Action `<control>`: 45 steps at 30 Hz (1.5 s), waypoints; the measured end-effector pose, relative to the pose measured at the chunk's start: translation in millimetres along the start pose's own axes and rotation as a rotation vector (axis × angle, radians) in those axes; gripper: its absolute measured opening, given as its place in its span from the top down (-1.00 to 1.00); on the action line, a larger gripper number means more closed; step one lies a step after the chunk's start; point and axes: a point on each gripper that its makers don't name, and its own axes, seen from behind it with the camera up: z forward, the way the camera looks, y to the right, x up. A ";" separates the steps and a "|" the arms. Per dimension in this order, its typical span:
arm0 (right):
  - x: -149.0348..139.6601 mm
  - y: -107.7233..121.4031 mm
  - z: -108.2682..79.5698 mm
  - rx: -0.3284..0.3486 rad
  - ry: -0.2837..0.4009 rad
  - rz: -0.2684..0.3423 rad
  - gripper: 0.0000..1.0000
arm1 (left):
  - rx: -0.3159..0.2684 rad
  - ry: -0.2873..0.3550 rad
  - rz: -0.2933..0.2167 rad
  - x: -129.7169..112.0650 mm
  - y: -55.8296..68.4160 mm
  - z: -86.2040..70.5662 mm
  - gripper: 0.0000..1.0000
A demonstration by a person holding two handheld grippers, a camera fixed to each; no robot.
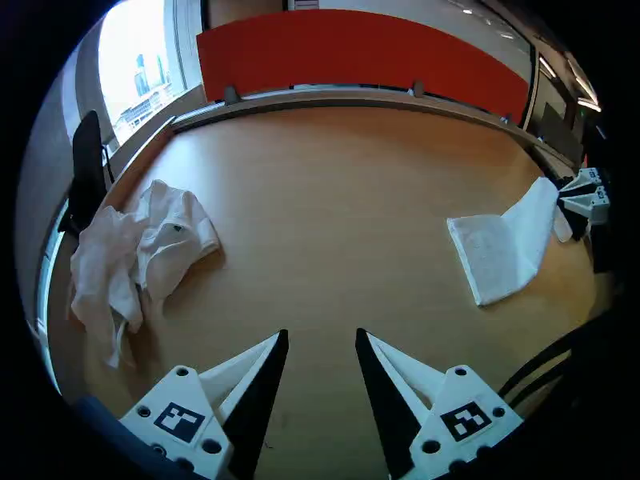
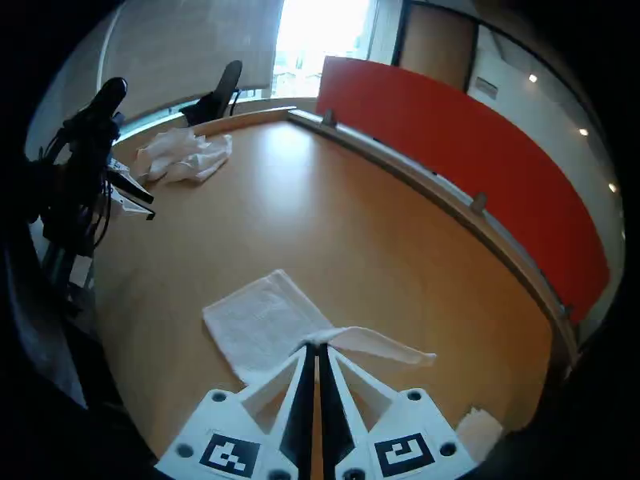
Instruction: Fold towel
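A folded white towel [image 2: 260, 320] lies on the wooden table [image 2: 344, 224] just ahead of my right gripper [image 2: 318, 349]. That gripper is shut on the towel's near corner, and a flap of cloth is lifted and trails to the right. In the left gripper view the same towel [image 1: 500, 252] lies at the right, its far end raised into the right gripper [image 1: 578, 196]. My left gripper [image 1: 320, 338] hovers open over bare table with nothing between its fingers.
A heap of crumpled white towels [image 1: 140, 256] lies at the table's left edge, also seen as the heap [image 2: 182, 154] at the far end. A red divider panel [image 1: 360, 56] runs along the back. A black chair [image 1: 86, 172] stands beyond the table.
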 end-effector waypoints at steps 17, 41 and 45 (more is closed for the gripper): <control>6.3 -64.2 34.3 0.148 -0.030 -0.045 0.73 | 0.020 0.002 -0.023 -5.3 -14.9 -7.0 -0.22; -20.8 -60.5 45.6 0.140 -0.091 0.050 -0.41 | 0.042 -0.003 -0.043 -10.6 -26.2 -10.6 -0.22; -33.8 -59.5 43.9 0.132 -0.109 0.058 -0.41 | 0.041 -0.003 -0.038 -9.4 -25.2 -10.6 -0.22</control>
